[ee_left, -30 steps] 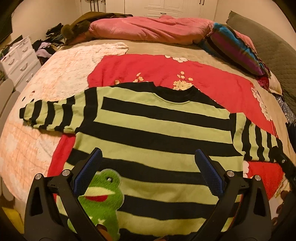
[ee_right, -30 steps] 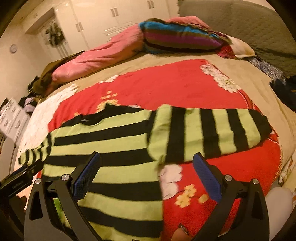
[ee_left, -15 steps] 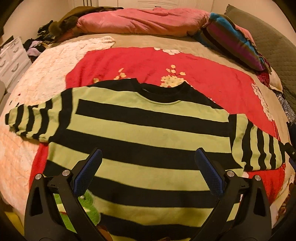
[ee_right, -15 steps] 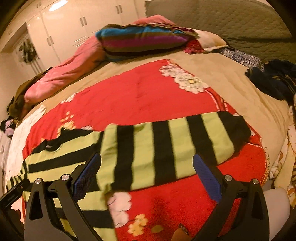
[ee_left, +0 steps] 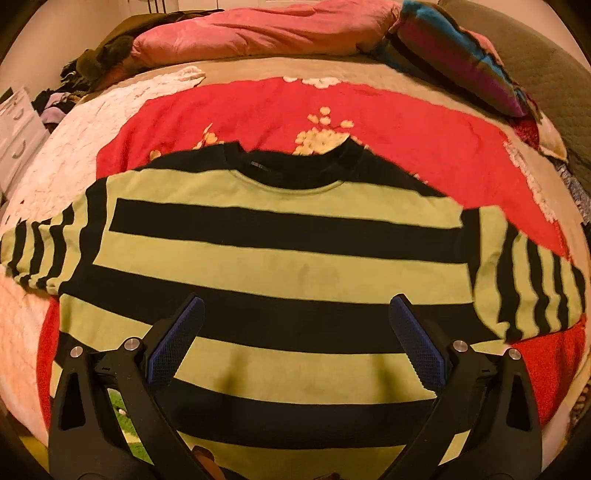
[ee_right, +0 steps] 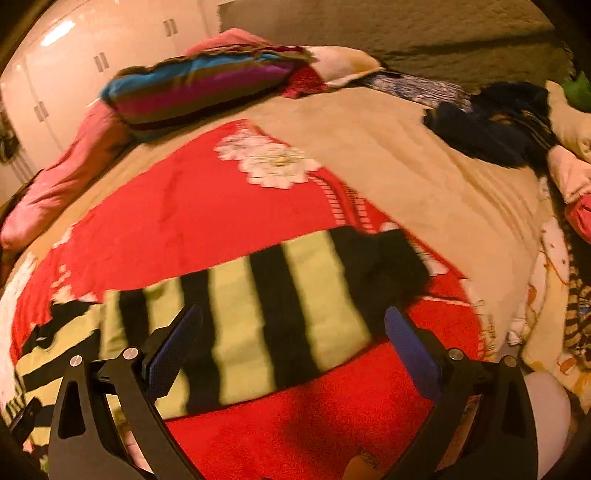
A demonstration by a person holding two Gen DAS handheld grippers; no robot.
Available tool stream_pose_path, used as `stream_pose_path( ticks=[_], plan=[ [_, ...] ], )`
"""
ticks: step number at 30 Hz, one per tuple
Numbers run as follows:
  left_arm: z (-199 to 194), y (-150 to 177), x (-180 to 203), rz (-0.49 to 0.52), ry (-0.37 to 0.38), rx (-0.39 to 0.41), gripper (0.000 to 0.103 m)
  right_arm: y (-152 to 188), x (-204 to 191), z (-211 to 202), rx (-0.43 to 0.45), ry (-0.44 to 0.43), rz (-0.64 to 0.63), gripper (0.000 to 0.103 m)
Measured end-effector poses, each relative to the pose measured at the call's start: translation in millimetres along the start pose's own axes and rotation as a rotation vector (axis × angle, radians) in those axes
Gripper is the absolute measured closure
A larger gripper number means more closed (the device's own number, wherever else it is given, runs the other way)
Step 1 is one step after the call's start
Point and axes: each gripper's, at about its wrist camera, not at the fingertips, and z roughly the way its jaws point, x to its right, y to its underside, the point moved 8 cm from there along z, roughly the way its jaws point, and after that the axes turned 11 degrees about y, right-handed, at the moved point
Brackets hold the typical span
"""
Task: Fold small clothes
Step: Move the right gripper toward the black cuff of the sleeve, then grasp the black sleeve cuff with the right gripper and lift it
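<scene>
The left gripper [ee_left: 297, 338] has its blue-padded fingers [ee_left: 173, 341] spread wide, holding nothing, above the lower body of the green-and-black striped knit sweater [ee_left: 280, 273]. That sweater lies flat and face up on the red fleece blanket with white flowers [ee_left: 388, 122], its black collar pointing away and both sleeves stretched out to the sides. The right gripper [ee_right: 291, 350] is likewise spread and empty, its blue-padded fingers [ee_right: 413, 350] framing the sweater's right sleeve [ee_right: 280, 314], which lies straight across the red blanket and ends in a black cuff; this view is blurred. Beyond the blanket, the beige bed [ee_right: 406, 162] carries a rumpled pink quilt [ee_left: 258, 33], a multicoloured striped pillow [ee_right: 195, 88] and a heap of dark clothes [ee_right: 491, 125] at the right.
</scene>
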Motion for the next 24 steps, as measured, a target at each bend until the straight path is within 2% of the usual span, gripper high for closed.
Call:
stream_pose_path(
  ticks=[8,12,16,18,24],
  plan=[
    [18.6,13.3,-7.7,-0.005,0.014,-0.015,0.009,0.8,44.7,36.7,-0.052,0.068,0.038,0.004],
    [25.5,19.8,-9.3,0.013,0.004,-0.013,0.009,-4.9,59.0,50.4,-0.050,0.094,0.048,0.004],
    [31.2,29.1,-10.0,0.007,0.028,-0.010,0.009,-8.9,73.7,72.1,-0.105,0.099,0.108,0.004],
    [33.7,33.6,-10.3,0.011,0.018,-0.017,0.009,-12.7,73.3,77.2,-0.107,0.089,0.111,0.004],
    [27.5,36.1,-4.5,0.027,0.073,0.009,0.010,-18.6,56.0,94.5,-0.121,0.062,0.059,0.006]
  ],
)
